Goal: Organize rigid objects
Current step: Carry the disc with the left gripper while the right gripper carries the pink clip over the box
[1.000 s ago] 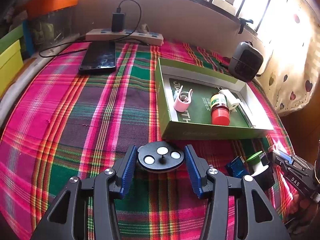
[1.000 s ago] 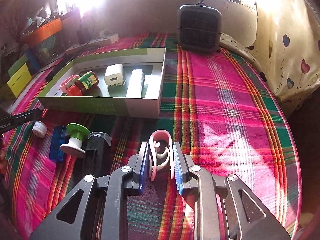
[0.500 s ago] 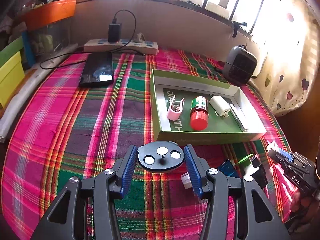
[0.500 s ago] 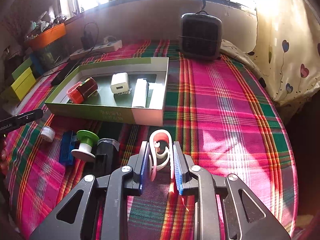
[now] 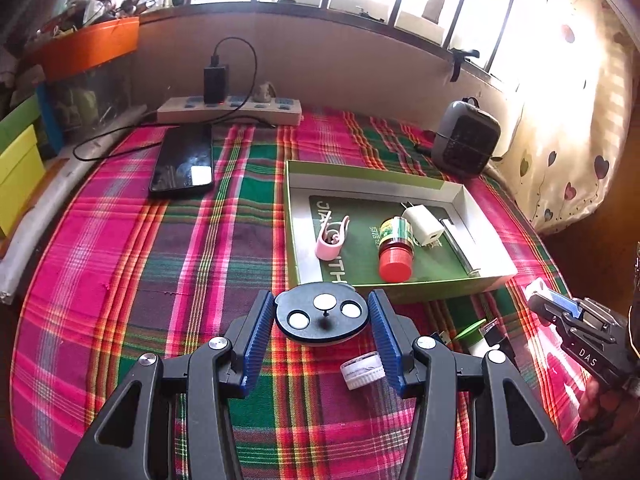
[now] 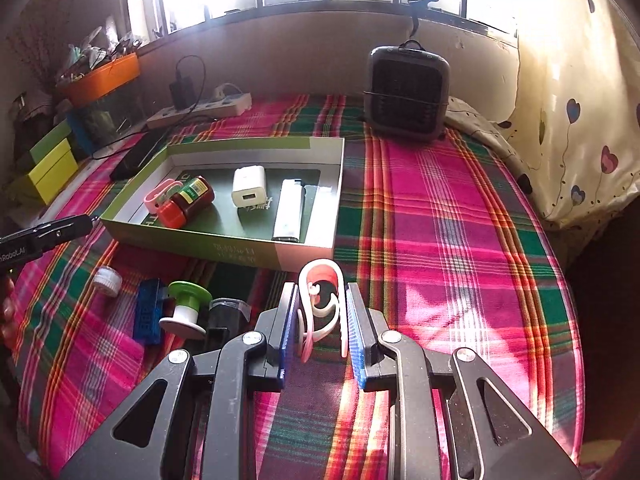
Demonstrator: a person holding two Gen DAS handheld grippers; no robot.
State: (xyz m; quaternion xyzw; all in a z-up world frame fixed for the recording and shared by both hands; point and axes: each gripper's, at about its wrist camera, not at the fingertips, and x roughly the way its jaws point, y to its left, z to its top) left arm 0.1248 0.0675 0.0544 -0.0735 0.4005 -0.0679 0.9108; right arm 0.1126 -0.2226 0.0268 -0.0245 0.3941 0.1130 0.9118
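Observation:
My left gripper is shut on a round black disc with three white dots, held above the plaid cloth just in front of the green box. My right gripper is shut on a pink clip, held near the box's front right corner. Inside the box lie another pink clip, a red-capped bottle, a white charger and a white lighter. The right gripper's tip shows at the right edge of the left wrist view.
On the cloth in front of the box lie a small white cap, a blue block, a green-topped spool and a black holder. A phone, a power strip and a grey heater stand farther back.
The left gripper has risen with the black disc, so the box and cloth look farther off. The right gripper has lifted slightly with the pink clip.

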